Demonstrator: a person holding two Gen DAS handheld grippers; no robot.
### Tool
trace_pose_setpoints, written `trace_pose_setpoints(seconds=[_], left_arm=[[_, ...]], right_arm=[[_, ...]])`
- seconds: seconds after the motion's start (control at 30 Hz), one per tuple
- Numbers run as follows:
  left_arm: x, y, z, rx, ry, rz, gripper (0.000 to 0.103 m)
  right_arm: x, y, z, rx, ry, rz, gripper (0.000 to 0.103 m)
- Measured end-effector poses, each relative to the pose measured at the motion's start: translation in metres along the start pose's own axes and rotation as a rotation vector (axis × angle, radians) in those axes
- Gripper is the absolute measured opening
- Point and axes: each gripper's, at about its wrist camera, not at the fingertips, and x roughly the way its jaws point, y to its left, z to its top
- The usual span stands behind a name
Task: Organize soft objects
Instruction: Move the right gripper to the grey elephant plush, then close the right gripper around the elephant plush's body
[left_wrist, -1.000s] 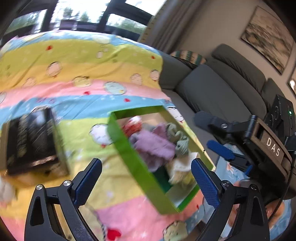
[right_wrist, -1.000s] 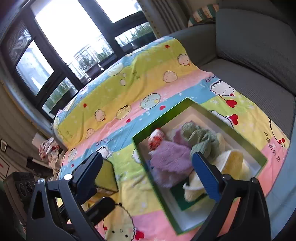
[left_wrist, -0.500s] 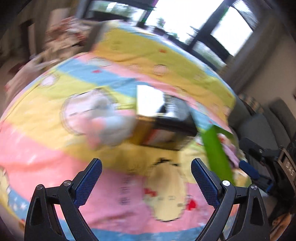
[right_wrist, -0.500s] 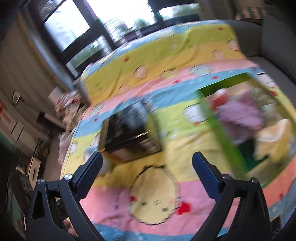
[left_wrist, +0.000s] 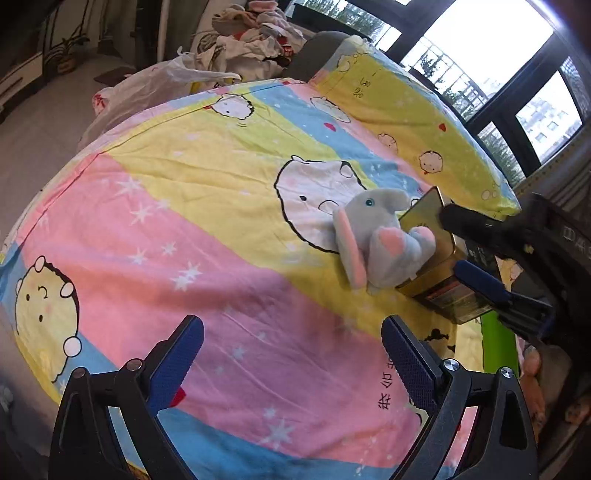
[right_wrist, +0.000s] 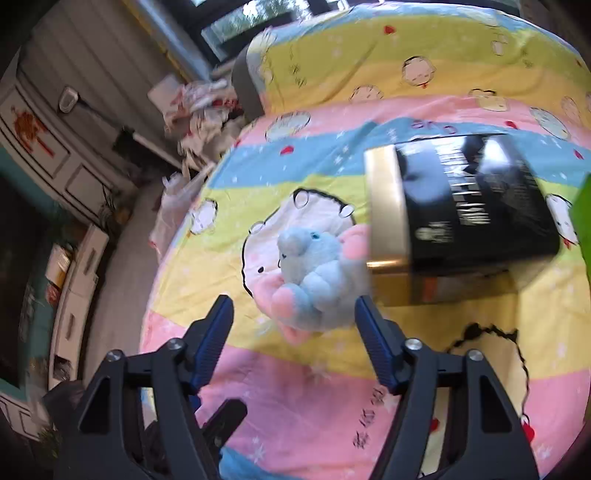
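A grey plush elephant (right_wrist: 314, 280) is lying loose on the striped blanket (left_wrist: 221, 258), leaning against a black and gold box (right_wrist: 461, 206). The right claw (right_wrist: 293, 332) is closing around it, not yet gripping. The left claw (left_wrist: 291, 358) is hanging wide and empty, so this toy is still waiting to be put away.

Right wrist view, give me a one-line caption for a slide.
Right gripper closing toward a grey plush elephant lying against a black-and-gold box on a cartoon-print bedsheet.
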Motion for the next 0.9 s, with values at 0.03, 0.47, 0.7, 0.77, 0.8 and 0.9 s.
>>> trace_pose_setpoints(seconds=[0.03,0.47,0.7,0.77,0.8,0.9], left_arm=[[0.001,0.003,0.001,-0.003,0.006,-0.003,0.097],[0.003,0.014,-0.001,-0.007,0.03,0.008,0.097],[-0.006,0.014,-0.003,-0.017,0.024,-0.007,0.097],[-0.008,0.013,-0.003,-0.022,0.025,-0.016,0.097],[-0.009,0.013,-0.003,-0.023,0.027,-0.023,0.097],[-0.012,0.008,-0.005,-0.015,0.031,-0.044,0.097]], right_arm=[[0.01,0.005,0.001,-0.023,0.021,-0.01,0.062],[0.046,0.013,-0.003,-0.181,0.0,-0.225,0.032],[0.004,0.007,-0.016,-0.149,-0.014,-0.065,0.025],[-0.012,0.004,-0.023,-0.137,-0.019,-0.025,0.025],[-0.02,0.002,-0.028,-0.135,-0.024,-0.017,0.025],[-0.048,-0.008,-0.047,-0.138,-0.047,-0.001,0.025]])
